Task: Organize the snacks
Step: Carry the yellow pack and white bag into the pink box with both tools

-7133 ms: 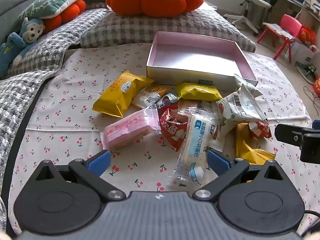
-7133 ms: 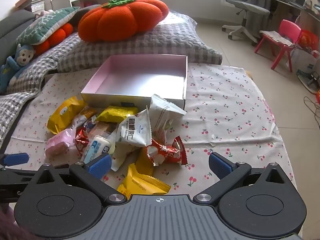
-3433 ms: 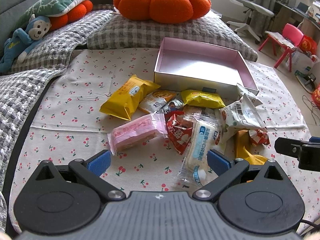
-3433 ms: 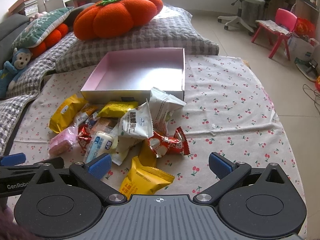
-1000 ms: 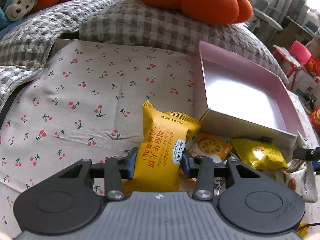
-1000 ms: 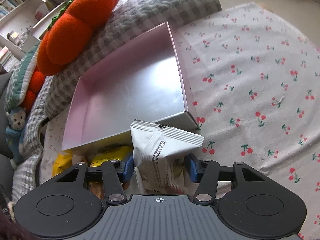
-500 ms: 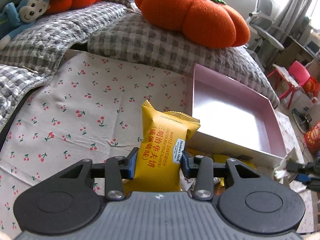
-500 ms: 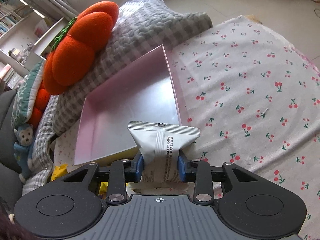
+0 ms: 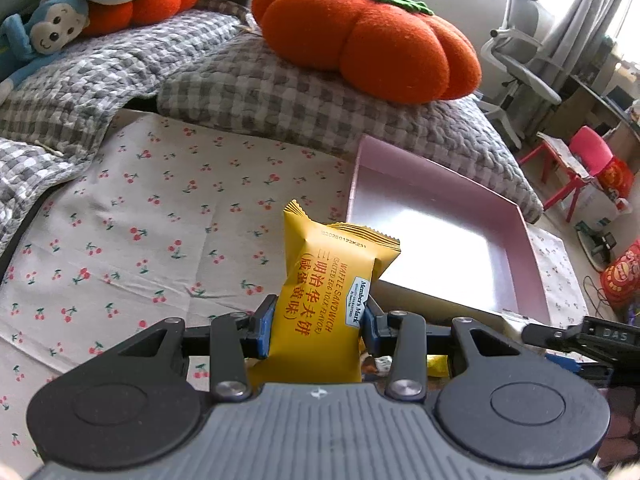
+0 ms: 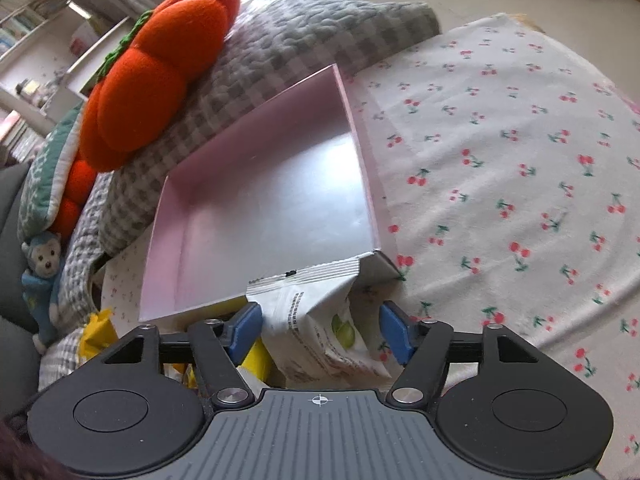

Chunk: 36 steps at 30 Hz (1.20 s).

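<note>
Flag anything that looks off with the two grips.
The right gripper has just opened: the white packet sits loose between its jaws, tilted, outside the empty pink box. The left gripper clamps the yellow packet.

Your left gripper [image 9: 318,328] clamps a yellow waffle sandwich pack [image 9: 326,300] upright above the cherry-print cloth [image 9: 160,220], w/ the pink box [image 9: 436,236] just right & an orange pumpkin cushion [image 9: 368,40] behind.

Both cams sit right behind their own fingers, tilted down at the bed. Left one looks in from the box's [image 9: 436,240] left side, right one from close over its near corner. Both catch the box [image 10: 264,208] and pumpkin pillow [image 9: 368,36].
</note>
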Available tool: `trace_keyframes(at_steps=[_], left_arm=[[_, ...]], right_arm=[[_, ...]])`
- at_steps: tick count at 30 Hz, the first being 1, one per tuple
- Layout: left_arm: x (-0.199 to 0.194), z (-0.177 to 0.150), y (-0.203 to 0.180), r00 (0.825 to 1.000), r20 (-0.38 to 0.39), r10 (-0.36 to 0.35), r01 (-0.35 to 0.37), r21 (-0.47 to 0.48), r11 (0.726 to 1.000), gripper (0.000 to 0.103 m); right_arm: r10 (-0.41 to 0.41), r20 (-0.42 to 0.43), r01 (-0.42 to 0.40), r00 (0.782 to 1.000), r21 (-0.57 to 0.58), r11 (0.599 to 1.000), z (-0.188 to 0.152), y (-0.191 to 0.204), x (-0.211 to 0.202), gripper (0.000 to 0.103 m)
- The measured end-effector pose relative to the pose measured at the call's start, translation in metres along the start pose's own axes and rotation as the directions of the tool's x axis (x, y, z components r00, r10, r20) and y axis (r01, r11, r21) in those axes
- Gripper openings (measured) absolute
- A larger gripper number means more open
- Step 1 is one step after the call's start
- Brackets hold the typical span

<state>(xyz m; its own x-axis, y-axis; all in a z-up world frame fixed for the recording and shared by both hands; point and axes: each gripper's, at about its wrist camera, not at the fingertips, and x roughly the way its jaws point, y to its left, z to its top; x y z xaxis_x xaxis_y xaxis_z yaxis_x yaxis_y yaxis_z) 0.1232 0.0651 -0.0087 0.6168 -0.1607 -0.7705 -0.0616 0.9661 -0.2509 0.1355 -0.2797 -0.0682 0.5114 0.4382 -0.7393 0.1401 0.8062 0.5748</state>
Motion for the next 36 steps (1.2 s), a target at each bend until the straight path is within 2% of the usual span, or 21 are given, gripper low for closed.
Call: trace_keyframes(at_steps=[3,6,7,8,15,22,28,32,36], left_arm=[[0.002,-0.001,-0.008,1.0,-0.005,-0.006,0.006,0.007,1.0,0.038],[-0.001,-0.002,-0.015,1.0,-0.002,-0.011,0.011,0.015,1.0,0.038],[-0.001,-0.003,-0.017,1.0,-0.001,-0.011,0.011,0.021,1.0,0.038],[-0.002,-0.003,-0.019,1.0,0.0,-0.009,0.009,0.027,1.0,0.038],[-0.007,-0.004,-0.025,1.0,0.015,0.003,-0.003,0.043,0.999,0.038],[-0.009,-0.004,-0.031,1.0,0.021,-0.001,0.0,0.039,0.999,0.038],[-0.007,-0.001,-0.04,0.999,0.046,-0.008,0.005,0.069,0.998,0.038],[0.003,0.008,-0.046,0.998,0.054,-0.018,0.014,0.072,0.997,0.038],[0.017,0.019,-0.053,0.996,0.063,-0.066,0.063,0.05,0.997,0.038]], right_arm=[[0.015,-0.023,-0.015,1.0,-0.026,1.0,0.0,0.003,0.01,0.068],[-0.02,-0.061,0.014,0.998,-0.09,0.996,-0.003,0.011,0.021,0.067],[-0.029,-0.057,0.022,0.998,-0.112,0.993,-0.005,0.014,0.023,0.062],[-0.045,-0.046,0.038,0.998,-0.143,0.989,-0.007,0.018,0.023,0.053],[-0.053,-0.02,0.048,0.998,-0.202,0.978,-0.008,0.031,0.007,0.032],[0.005,0.047,0.002,0.999,-0.148,0.989,0.005,0.028,-0.025,0.031],[0.083,0.102,-0.072,0.991,-0.109,0.991,0.021,0.031,-0.048,0.031],[0.1,0.117,-0.086,0.988,-0.119,0.989,0.034,0.033,-0.05,0.031],[0.098,0.125,-0.084,0.987,-0.114,0.99,0.047,0.033,-0.038,0.031]])
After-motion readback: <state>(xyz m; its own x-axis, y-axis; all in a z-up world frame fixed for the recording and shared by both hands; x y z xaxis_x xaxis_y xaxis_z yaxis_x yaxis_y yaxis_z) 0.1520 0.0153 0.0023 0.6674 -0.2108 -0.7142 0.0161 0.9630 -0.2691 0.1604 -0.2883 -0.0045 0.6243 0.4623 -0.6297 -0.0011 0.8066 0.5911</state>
